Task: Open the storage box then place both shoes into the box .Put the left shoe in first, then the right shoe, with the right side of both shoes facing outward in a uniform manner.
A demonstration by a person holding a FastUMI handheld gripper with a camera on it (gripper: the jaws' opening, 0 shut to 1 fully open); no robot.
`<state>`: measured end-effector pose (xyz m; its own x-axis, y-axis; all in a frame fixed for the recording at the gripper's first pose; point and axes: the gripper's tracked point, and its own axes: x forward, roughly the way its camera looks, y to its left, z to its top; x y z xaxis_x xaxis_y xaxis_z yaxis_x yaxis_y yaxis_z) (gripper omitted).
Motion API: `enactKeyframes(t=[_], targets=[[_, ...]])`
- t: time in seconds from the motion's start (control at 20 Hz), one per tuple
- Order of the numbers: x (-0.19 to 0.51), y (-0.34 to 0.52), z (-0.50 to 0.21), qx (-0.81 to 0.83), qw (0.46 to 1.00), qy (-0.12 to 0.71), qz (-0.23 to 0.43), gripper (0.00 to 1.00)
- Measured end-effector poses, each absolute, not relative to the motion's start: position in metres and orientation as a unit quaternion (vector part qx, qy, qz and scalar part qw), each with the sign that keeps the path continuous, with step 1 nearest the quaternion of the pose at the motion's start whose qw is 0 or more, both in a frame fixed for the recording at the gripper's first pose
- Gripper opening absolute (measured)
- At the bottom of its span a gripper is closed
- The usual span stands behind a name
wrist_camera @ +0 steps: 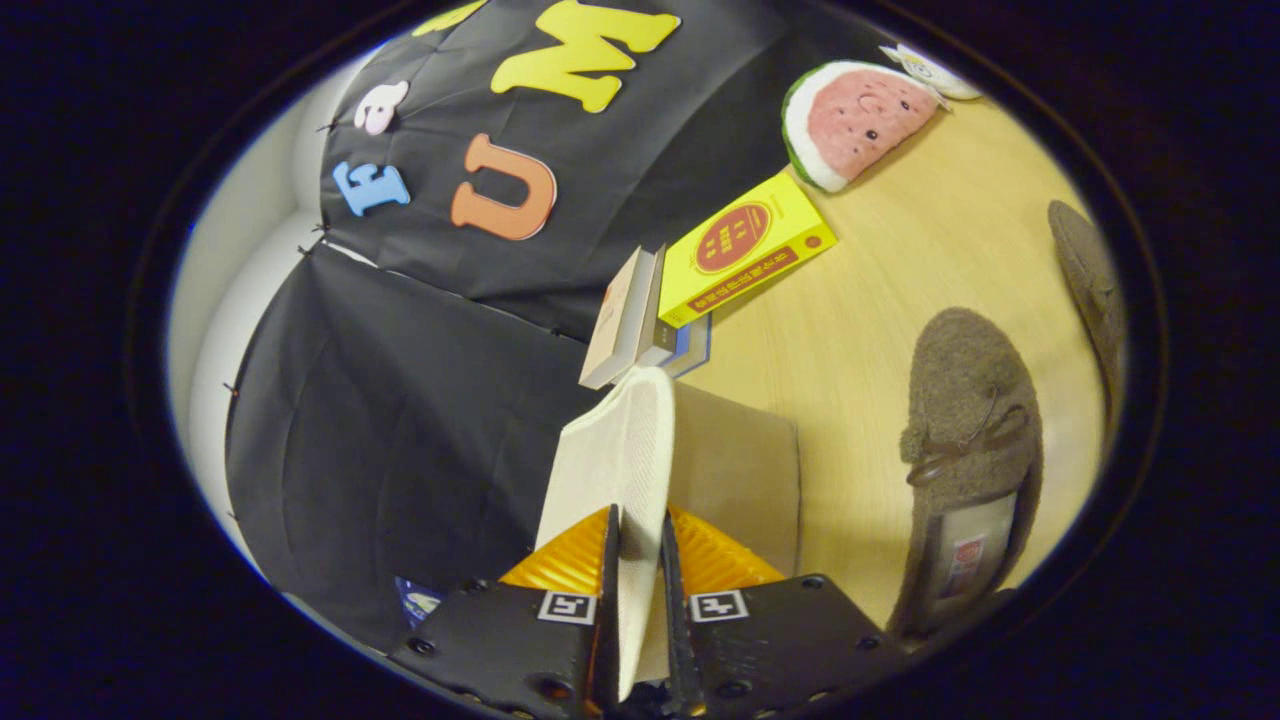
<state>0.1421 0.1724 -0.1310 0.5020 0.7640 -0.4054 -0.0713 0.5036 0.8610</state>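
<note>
My gripper (637,545) is shut on the white fabric lid (615,455) of the storage box, which stands on edge between the two fingers, lifted up. Just to the right of the lid I see the beige side of the storage box (735,470). A brown fuzzy shoe with a small bow (968,440) lies on the wooden table (880,300) to the right of the fingers, its opening toward me. A second brown shoe (1090,285) lies farther right, partly cut off.
Beyond the lid, a stack of books (640,320) with a yellow box (745,248) on it sits against the black cloth wall. A watermelon-slice plush (850,122) lies farther back on the table, with a small pale toy (935,72) behind it.
</note>
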Motion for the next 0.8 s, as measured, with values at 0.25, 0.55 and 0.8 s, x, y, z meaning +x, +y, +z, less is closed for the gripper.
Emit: enactKeyframes(t=[0.25, 0.55, 0.8], targets=[[0.14, 0.175, -0.103, 0.387, 0.787, 0.405, 0.257, 0.01], [0.132, 0.208, -0.026, 0.375, 0.799, 0.376, 0.281, 0.01], [0.123, 0.264, 0.027, 0.356, 0.802, 0.366, 0.311, 0.01]])
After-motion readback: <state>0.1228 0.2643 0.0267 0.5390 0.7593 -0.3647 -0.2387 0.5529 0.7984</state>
